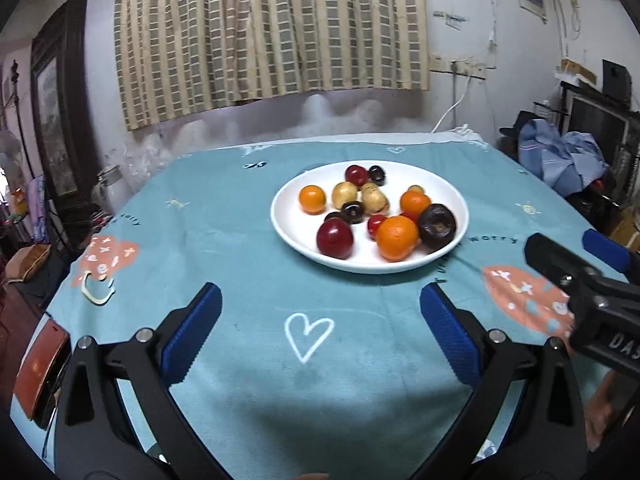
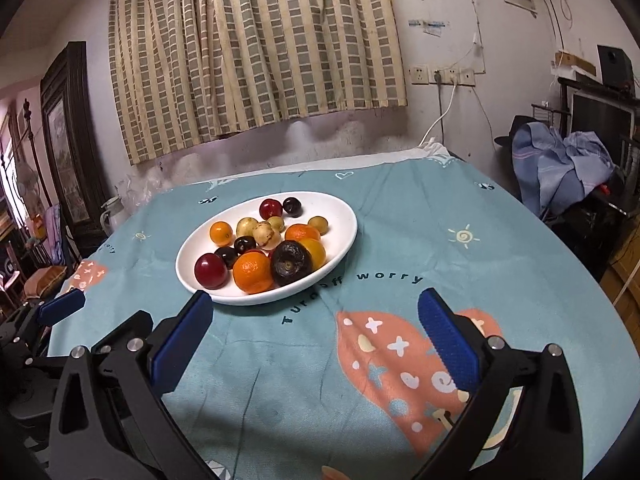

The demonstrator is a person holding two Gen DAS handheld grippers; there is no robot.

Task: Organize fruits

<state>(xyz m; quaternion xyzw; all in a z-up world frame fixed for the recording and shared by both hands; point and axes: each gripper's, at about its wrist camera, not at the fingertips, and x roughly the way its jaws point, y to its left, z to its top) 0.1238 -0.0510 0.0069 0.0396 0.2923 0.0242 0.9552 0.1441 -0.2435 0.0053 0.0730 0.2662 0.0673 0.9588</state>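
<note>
A white plate (image 1: pixel 292 236) sits on a teal tablecloth and holds mixed fruit: oranges (image 1: pixel 397 237), a red plum (image 1: pixel 334 238), a dark purple fruit (image 1: pixel 437 225), yellow fruits (image 1: pixel 345 194) and small dark cherries. The plate also shows in the right wrist view (image 2: pixel 344 224), with an orange (image 2: pixel 253 272) and the dark fruit (image 2: pixel 291 262) at its near edge. My left gripper (image 1: pixel 320 304) is open and empty, short of the plate. My right gripper (image 2: pixel 316 312) is open and empty, just in front of the plate's near rim; it shows at the right in the left wrist view (image 1: pixel 576 256).
A red-brown phone-like object (image 1: pixel 40 372) lies at the table's left edge. A curtain (image 1: pixel 264 32) and wall stand behind the table. Clothes (image 2: pixel 560 164) are piled on furniture at the right. A dark framed picture (image 2: pixel 68 136) stands at the left.
</note>
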